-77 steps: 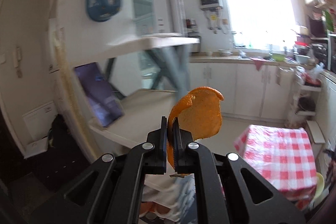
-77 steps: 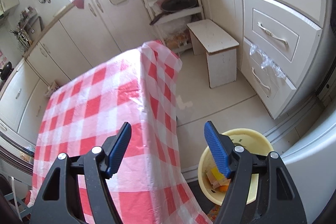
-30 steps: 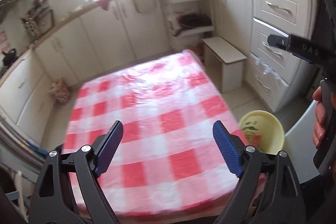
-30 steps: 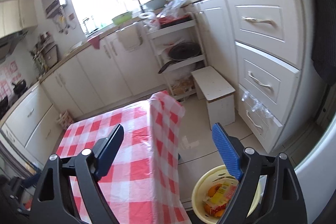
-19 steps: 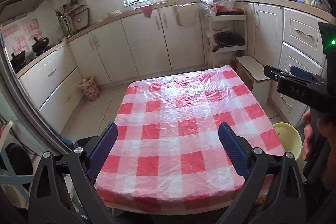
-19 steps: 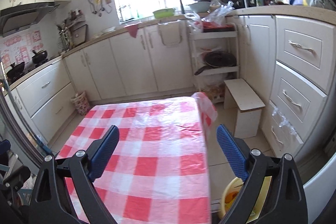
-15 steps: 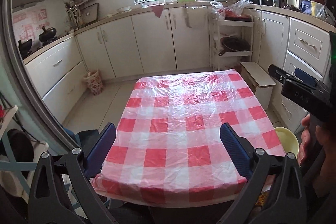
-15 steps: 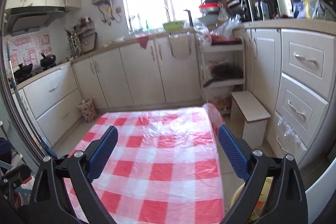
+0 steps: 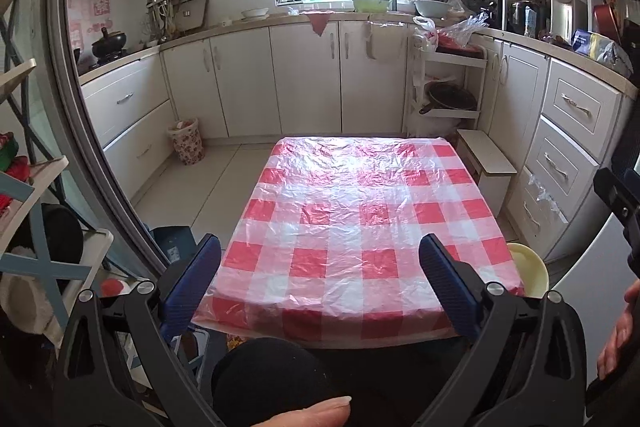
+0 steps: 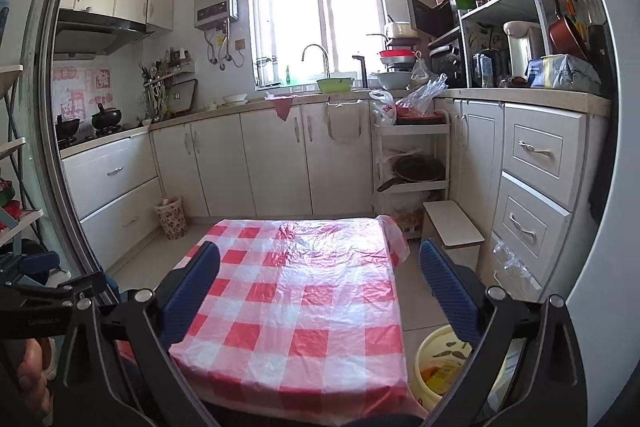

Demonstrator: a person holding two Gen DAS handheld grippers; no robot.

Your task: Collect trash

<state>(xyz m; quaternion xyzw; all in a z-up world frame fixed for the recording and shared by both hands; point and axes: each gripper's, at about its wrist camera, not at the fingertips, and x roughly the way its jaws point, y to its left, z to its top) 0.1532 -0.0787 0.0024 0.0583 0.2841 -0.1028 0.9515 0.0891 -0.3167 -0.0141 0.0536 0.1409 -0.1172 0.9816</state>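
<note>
- Here, the left tool (image 9: 320, 275) hangs over the near edge of the tabletop (image 9: 360, 211), its blue-padded jaws spread wide with nothing between them.
- The right tool (image 10: 320, 279) is likewise wide apart and holds nothing, aimed across the same tabletop toward the window at 12 o'clock.
- The tabletop wears a red-and-white checked plastic cloth (wrinkled and glossy under the window light).
- A yellow bin (image 10: 444, 363) stands on the floor just beside the tabletop's near corner, at 4 o'clock in the right wrist view; the trash (image 10: 440, 373) lies inside it, orange and yellow scraps, too small to name.
- In the left wrist view the yellow bin (image 9: 528, 269) shows at 4 o'clock, partly hidden behind the cloth's edge.
- A flowered basket (image 9: 185, 141) sits on the floor by the cabinets at 10 o'clock, well apart from the tabletop.
</note>
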